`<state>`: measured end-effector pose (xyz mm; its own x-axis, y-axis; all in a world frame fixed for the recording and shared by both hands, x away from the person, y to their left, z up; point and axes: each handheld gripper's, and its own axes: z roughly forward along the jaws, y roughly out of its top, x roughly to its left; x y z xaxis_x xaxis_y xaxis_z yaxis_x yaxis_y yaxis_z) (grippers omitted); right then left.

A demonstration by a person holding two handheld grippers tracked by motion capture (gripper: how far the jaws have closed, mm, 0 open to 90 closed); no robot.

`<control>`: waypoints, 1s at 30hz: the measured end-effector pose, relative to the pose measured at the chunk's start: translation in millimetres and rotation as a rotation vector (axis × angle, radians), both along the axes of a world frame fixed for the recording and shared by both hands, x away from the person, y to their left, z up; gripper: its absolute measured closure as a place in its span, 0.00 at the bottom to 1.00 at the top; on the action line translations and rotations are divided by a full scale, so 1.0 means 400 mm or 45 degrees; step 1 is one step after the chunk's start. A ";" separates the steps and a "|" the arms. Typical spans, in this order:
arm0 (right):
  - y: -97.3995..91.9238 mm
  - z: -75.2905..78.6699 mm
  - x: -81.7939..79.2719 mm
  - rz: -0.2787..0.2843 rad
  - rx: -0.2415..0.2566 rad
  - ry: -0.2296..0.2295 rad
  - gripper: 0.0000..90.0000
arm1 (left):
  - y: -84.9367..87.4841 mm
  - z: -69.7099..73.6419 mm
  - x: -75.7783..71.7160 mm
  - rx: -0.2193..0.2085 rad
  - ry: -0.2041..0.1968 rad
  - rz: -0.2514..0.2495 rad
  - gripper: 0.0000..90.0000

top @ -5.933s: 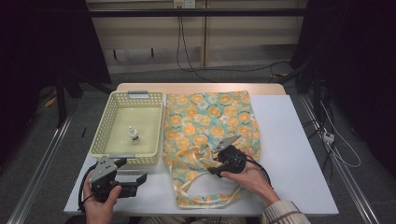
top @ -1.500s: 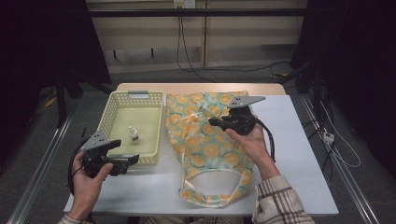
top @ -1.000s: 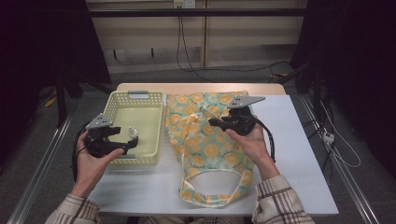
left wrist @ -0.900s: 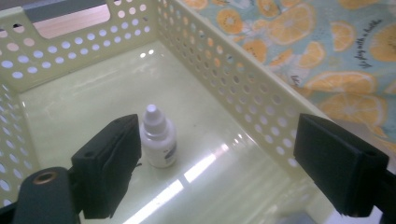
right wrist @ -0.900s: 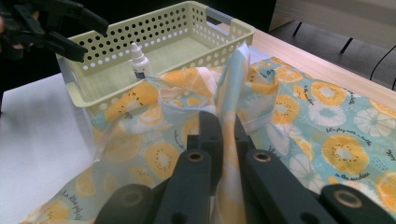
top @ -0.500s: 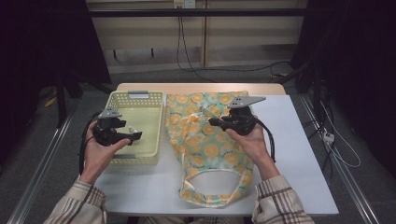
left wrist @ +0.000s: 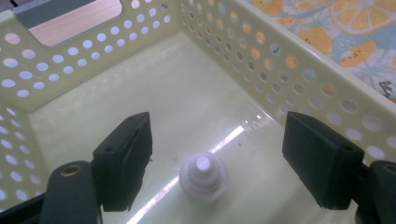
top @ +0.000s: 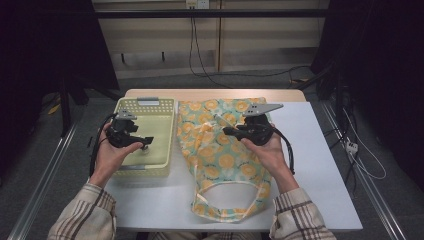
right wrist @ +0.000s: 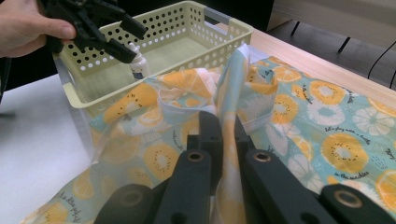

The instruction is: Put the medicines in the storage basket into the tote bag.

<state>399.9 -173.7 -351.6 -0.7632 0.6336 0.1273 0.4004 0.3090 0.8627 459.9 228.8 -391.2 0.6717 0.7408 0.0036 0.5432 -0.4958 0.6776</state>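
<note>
Two spread jaws of left gripper [left wrist: 212, 163] straddle upright small white plastic bottle [left wrist: 203, 176], closing; right gripper [right wrist: 223, 140] pinches orange-print fabric bag [right wrist: 289, 112].

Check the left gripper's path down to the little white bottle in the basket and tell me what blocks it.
Nothing visible blocks it. In the left gripper view the left gripper has its jaws apart on either side of the small white bottle, not touching it; they have just been closing. The yellow basket wall stands off to the side.
</note>
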 end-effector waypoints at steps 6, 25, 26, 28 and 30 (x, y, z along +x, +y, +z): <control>0.003 -0.003 0.001 0.005 -0.005 0.005 1.00 | -0.001 -0.034 0.038 0.061 0.069 -0.004 0.30; 0.007 -0.019 0.004 0.010 -0.018 0.028 1.00 | 0.005 -0.077 0.055 0.188 0.251 -0.146 0.67; 0.007 -0.019 0.004 0.010 -0.019 0.028 1.00 | 0.004 -0.077 0.055 0.193 0.242 -0.142 0.67; 0.008 -0.019 0.004 0.010 -0.021 0.029 1.00 | 0.005 -0.076 0.056 0.185 0.250 -0.142 0.67; 0.009 -0.019 0.004 0.010 -0.022 0.029 1.00 | 0.009 -0.071 0.057 0.165 0.222 -0.119 0.67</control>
<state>401.7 -170.1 -359.3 -0.7653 0.6296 0.1340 0.4173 0.3268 0.8479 482.7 232.2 -419.6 0.7362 0.6762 -0.0276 0.5942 -0.6262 0.5048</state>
